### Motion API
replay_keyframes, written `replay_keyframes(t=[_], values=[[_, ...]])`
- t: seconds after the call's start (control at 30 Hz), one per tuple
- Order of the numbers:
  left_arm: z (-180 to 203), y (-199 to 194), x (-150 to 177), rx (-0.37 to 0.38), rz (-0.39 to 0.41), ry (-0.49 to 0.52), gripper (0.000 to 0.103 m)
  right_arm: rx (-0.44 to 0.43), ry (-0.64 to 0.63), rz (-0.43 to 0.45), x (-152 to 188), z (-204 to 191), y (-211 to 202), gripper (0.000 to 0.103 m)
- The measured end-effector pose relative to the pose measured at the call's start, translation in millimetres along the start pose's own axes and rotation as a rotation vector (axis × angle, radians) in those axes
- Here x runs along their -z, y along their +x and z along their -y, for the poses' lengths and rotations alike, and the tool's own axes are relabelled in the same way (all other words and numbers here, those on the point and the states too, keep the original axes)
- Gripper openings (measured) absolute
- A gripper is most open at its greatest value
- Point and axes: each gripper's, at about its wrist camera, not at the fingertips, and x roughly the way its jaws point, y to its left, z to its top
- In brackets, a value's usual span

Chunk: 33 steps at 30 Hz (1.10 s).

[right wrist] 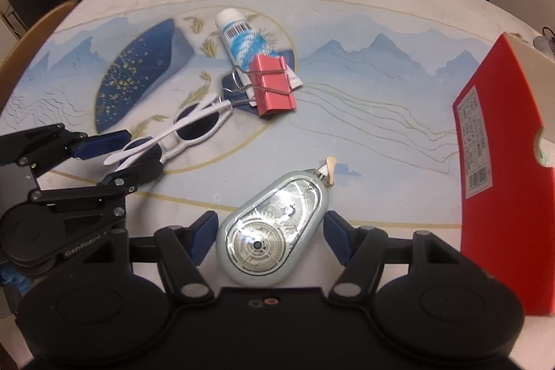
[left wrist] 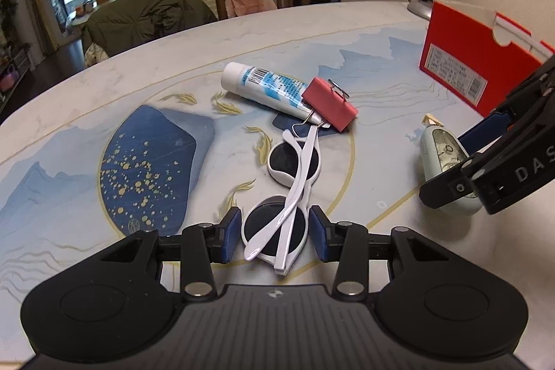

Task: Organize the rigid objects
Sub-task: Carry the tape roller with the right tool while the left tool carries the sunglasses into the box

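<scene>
Nearest the left wrist camera, the left gripper (left wrist: pixel 274 233) has its blue pads on either side of one lens of the white sunglasses (left wrist: pixel 289 193). The pads sit very close to the frame's rim, but whether they press on it cannot be told. These sunglasses lie folded on the table (left wrist: pixel 104 65), temples crossed over the dark lenses, and serve as the landmark below.

Just beyond the sunglasses, the red binder clip (left wrist: pixel 329 108) is clamped on the end of a white-and-blue tube (left wrist: pixel 263 85), and the clip's wire handle touches the far tip of the sunglasses. The tube's capped end points away from the sunglasses towards the far table edge.

Right of the sunglasses, near but apart, lies the pale green correction tape dispenser (right wrist: pixel 270 227), its nozzle pointing away from the right wrist camera. The right gripper (right wrist: pixel 269 236) straddles the dispenser's round end with its fingers apart, and a clear gap shows on each side, so nothing is gripped.

Farther right of the sunglasses, past the dispenser, an open red box (right wrist: pixel 503 169) stands on the table. Behind that box, a lamp base (left wrist: pixel 419 6) rests at the table's far edge.
</scene>
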Motion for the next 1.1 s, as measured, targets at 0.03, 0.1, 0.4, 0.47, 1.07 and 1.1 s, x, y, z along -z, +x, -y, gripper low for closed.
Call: replay_keyframes(t=[0.03, 0.1, 0.4, 0.47, 1.07, 1.1], values=[[0.2, -3.0, -0.1, 0.0, 0.005, -0.011, 0.041, -0.003, -0.002, 0.005, 1.0, 0.5, -4.6, 0.066], [1.6, -8.0, -1.4, 0.002, 0.007, -0.027, 0.041, -0.012, -0.001, 0.01, 3.6, 2.4, -13.9, 0.066], [16.2, -36.4, -12.3, -0.01, 0.021, -0.079, 0.041, -0.051, -0.003, 0.053, 19.1, 25.2, -60.7, 0.066], [20.7, -40.4, -15.5, -0.026, 0.024, -0.081, 0.041, -0.059, -0.005, 0.067, 22.5, 32.6, -70.4, 0.066], [89.4, -89.1, -81.2, -0.059, 0.117, -0.138, 0.04, -0.089, -0.007, 0.21, 39.1, 148.1, -140.9, 0.066], [97.1, -91.6, -86.7, -0.052, 0.123, -0.136, 0.04, -0.078, -0.004, 0.215, 39.8, 157.6, -142.5, 0.066]])
